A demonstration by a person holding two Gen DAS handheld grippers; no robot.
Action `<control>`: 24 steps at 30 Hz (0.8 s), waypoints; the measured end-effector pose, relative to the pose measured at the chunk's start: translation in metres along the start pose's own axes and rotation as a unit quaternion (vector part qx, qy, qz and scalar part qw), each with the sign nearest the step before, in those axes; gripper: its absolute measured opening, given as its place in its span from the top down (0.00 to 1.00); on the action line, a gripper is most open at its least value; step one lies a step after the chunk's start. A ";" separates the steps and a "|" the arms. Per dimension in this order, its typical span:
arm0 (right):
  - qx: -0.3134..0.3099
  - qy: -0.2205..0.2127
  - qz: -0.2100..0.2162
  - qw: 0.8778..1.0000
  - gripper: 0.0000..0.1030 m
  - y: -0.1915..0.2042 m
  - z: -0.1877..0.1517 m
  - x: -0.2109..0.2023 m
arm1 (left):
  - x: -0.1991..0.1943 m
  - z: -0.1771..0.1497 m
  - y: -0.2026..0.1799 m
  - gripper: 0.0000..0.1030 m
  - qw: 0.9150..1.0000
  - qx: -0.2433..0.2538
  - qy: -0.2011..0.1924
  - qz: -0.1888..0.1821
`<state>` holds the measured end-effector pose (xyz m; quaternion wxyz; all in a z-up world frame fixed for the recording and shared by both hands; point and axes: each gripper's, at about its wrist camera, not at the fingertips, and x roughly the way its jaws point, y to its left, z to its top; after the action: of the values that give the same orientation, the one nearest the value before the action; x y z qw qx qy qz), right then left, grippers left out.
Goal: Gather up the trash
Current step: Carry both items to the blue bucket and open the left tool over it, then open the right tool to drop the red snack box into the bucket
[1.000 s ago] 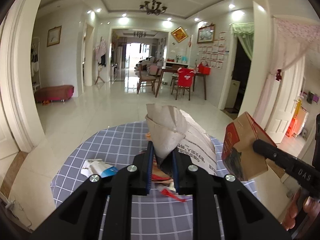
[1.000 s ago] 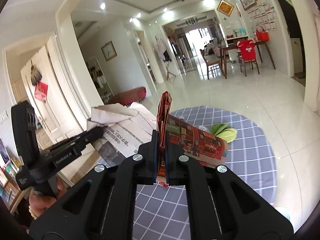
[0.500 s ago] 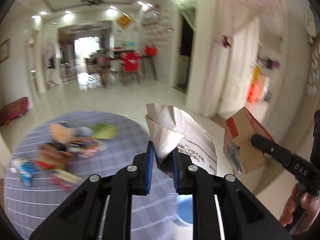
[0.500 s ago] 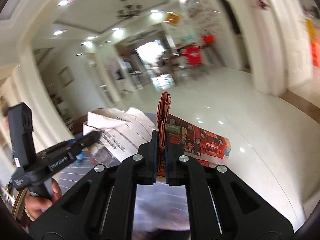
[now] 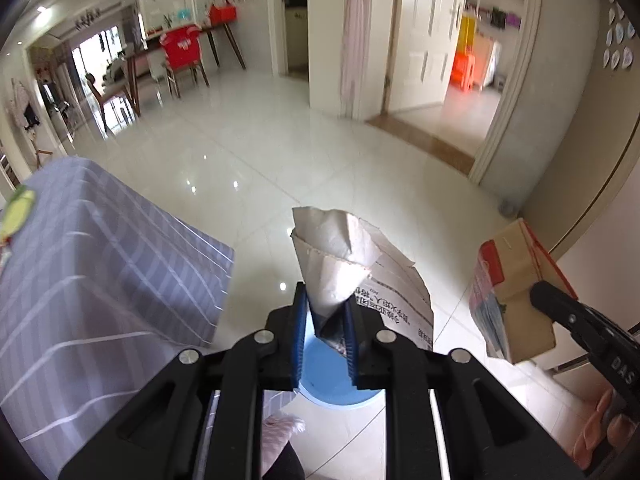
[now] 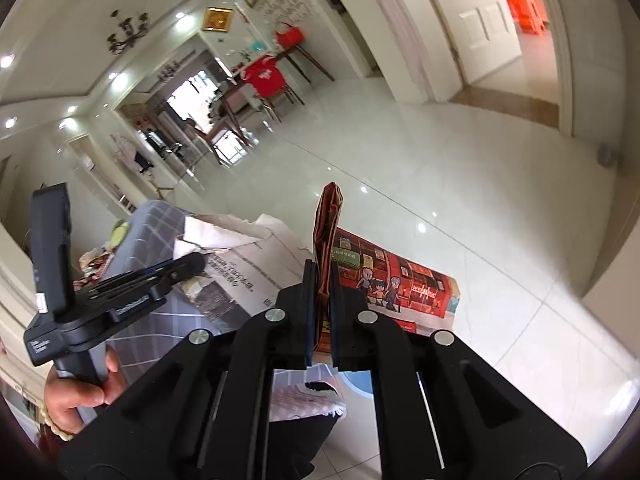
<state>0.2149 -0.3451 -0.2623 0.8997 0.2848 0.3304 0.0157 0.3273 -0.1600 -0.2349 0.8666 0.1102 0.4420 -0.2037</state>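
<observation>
My left gripper (image 5: 326,316) is shut on a crumpled white printed paper bag (image 5: 340,264), held in the air over a blue bin (image 5: 332,384) on the floor. My right gripper (image 6: 322,280) is shut on a flattened red carton (image 6: 384,280) with cartoon figures; the carton also shows at the right of the left wrist view (image 5: 508,300). The blue bin shows below the right gripper too (image 6: 360,384). The left gripper and its paper bag appear at the left of the right wrist view (image 6: 120,296).
The round table with a grey checked cloth (image 5: 80,260) is at the left, with a green wrapper (image 5: 18,208) and more trash (image 6: 92,260) on it. Glossy white tiled floor (image 5: 280,152) lies ahead. A doorway (image 5: 460,100) is at the right.
Both grippers have swung right, away from the table, with their loads still held. The table has slid to the left and the blue bin has come into view below them.
</observation>
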 end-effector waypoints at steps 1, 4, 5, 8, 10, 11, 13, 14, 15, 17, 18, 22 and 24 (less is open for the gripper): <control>0.005 0.004 -0.003 1.000 0.94 -0.008 -0.002 0.003 | 0.010 0.001 -0.002 0.84 1.000 0.002 0.006 -0.002; 0.015 0.012 -0.011 1.000 0.94 -0.018 -0.008 0.008 | 0.039 0.003 0.001 0.73 1.000 -0.004 0.025 -0.005; 0.019 0.016 -0.013 1.000 0.94 -0.023 -0.010 0.012 | 0.052 0.005 0.001 0.53 0.999 -0.009 0.041 -0.008; 0.024 0.028 -0.017 0.999 0.94 -0.009 -0.013 0.016 | 0.071 -0.001 0.003 0.26 0.998 -0.012 0.065 0.000; 0.024 0.035 -0.018 0.999 0.94 -0.011 -0.016 0.023 | 0.079 -0.008 0.008 0.26 0.997 -0.014 0.079 0.000; 0.023 0.039 -0.017 0.999 0.94 -0.008 -0.015 0.026 | 0.081 -0.011 0.009 0.26 0.996 -0.016 0.084 -0.004; 0.022 0.046 -0.014 0.999 0.94 -0.004 -0.017 0.030 | 0.078 -0.018 0.013 0.26 0.997 -0.014 0.080 -0.009; 0.023 0.048 -0.012 0.999 0.94 -0.002 -0.016 0.033 | 0.077 -0.022 0.013 0.26 0.997 -0.010 0.077 -0.004; 0.022 0.050 -0.010 0.998 0.94 0.000 -0.017 0.035 | 0.074 -0.025 0.014 0.26 0.997 -0.004 0.075 0.003; 0.019 0.054 -0.006 0.998 0.94 0.002 -0.015 0.040 | 0.068 -0.027 0.015 0.25 0.997 -0.002 0.071 0.008; 0.019 0.056 -0.003 0.998 0.94 0.006 -0.013 0.043 | 0.066 -0.027 0.017 0.24 0.997 -0.003 0.070 0.010; 0.016 0.062 0.008 0.998 0.94 0.019 -0.012 0.051 | 0.055 -0.029 0.029 0.23 0.998 -0.011 0.063 0.018; 0.014 0.065 0.012 0.998 0.94 0.024 -0.014 0.055 | 0.049 -0.030 0.037 0.23 0.998 -0.019 0.056 0.025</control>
<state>0.2534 -0.3062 -0.2903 0.8720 0.2993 0.3852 0.0403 0.3483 -0.1288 -0.2914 0.8470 0.1163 0.4911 -0.1674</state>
